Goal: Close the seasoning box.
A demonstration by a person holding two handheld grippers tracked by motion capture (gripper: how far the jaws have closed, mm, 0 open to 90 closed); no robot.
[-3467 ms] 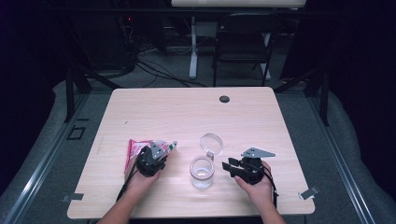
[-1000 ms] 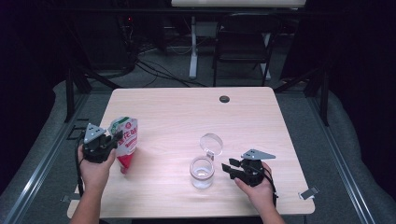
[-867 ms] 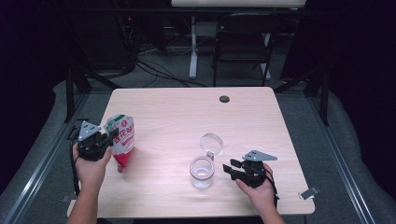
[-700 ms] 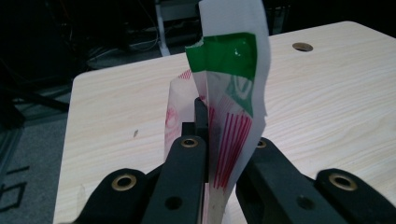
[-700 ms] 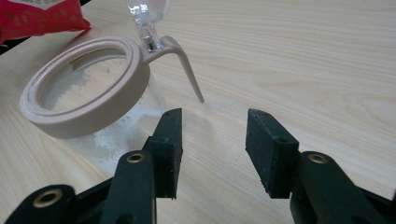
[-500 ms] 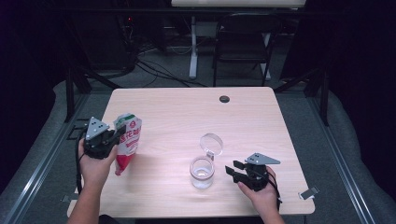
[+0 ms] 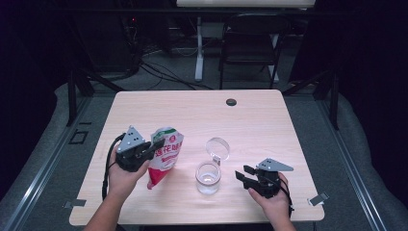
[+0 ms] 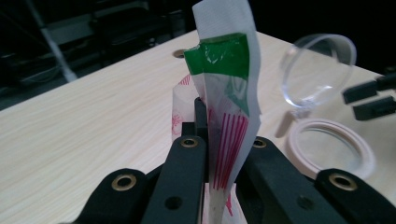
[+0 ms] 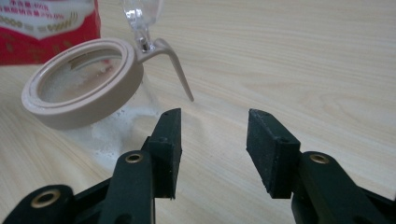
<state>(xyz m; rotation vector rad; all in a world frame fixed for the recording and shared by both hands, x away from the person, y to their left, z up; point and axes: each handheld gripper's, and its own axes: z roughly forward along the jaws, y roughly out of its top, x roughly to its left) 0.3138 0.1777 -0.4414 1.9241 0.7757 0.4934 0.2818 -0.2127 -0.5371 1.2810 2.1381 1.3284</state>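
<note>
At the left side of the desk [image 7: 269, 125], the left gripper [image 7: 144, 150] has lifted the pouch [image 7: 163, 156] off the wood and swung it back toward the jar [image 7: 208, 177], fingers clamped on its edge; pouring looks near; the right gripper [image 7: 246, 175] has eased away from the jar, its fingers [image 9: 168, 140] apart and empty; the jar's hinged lid [image 7: 218, 147] stands open; bare wood lies between pouch and jar, the desk's near edge close below.
</note>
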